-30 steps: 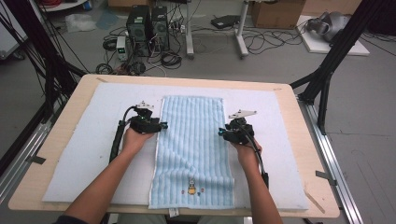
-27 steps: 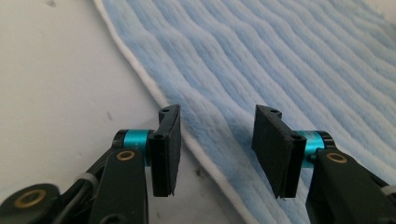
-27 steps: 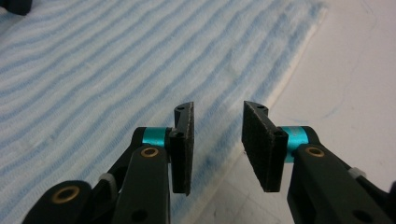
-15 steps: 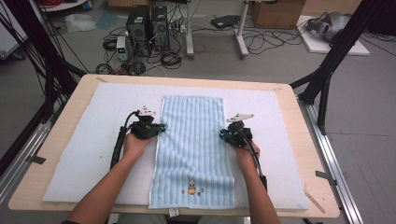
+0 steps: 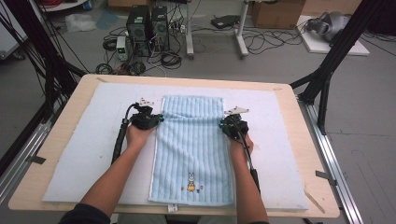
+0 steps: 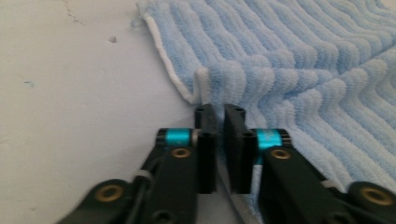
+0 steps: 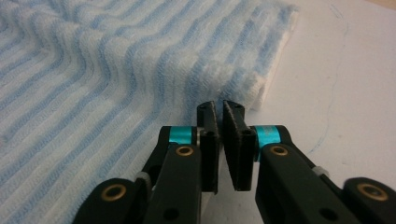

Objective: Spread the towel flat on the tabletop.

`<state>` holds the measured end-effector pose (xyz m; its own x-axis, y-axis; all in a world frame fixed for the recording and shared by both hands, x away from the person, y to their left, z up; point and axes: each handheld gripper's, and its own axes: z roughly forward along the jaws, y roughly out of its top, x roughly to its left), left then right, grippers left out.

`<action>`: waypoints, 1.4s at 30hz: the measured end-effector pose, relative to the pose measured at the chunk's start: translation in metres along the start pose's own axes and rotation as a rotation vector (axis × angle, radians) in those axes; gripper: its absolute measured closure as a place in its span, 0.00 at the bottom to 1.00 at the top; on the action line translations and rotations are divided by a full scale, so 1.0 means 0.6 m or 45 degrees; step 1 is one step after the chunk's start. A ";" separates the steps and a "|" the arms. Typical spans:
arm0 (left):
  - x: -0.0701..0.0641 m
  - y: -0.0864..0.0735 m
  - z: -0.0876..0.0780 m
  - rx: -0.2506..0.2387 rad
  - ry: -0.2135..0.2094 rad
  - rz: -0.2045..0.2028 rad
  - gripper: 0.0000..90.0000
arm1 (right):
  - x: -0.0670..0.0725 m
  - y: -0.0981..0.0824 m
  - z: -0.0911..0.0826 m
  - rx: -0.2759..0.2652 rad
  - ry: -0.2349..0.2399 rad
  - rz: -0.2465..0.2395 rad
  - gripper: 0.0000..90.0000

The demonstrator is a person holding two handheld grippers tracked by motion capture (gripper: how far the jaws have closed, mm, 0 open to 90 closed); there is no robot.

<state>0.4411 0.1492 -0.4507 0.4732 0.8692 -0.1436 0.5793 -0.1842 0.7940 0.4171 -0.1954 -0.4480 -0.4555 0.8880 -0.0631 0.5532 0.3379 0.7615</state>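
A light blue ribbed towel [image 5: 191, 140] with a small rabbit picture lies lengthwise on the white mat [image 5: 93, 140]. My left gripper [image 5: 159, 119] sits at the towel's left edge, my right gripper [image 5: 223, 125] at its right edge, both in the far half. In the left gripper view the left gripper [image 6: 219, 109] has its jaws a thin slit apart, and the towel [image 6: 299, 70] hem is puckered into a ridge at the tips. These jaws have just been opening a little. In the right gripper view the right gripper [image 7: 219, 105] pinches the bunched towel [image 7: 93, 70] edge, its jaws also just eased slightly.
The mat covers most of a wooden table [image 5: 299, 140]. Bare mat [image 6: 70, 93] lies outside the left edge of the towel, and more mat [image 7: 336, 93] outside its right edge. Black frame legs, computers and cables stand on the floor beyond the table.
Both hands have shifted slightly and settled lower at the towel's side edges. The towel lies as before.
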 end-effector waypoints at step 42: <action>-0.022 -0.055 -0.076 -0.040 -0.203 0.067 0.44 | 0.027 -0.016 -0.063 -0.057 0.095 -0.048 0.51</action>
<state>0.3855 0.1648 -0.4478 0.6032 0.7744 -0.1913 0.5309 -0.2108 0.8208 0.3783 -0.1962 -0.4317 -0.5269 0.8487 -0.0449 0.5038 0.3545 0.7878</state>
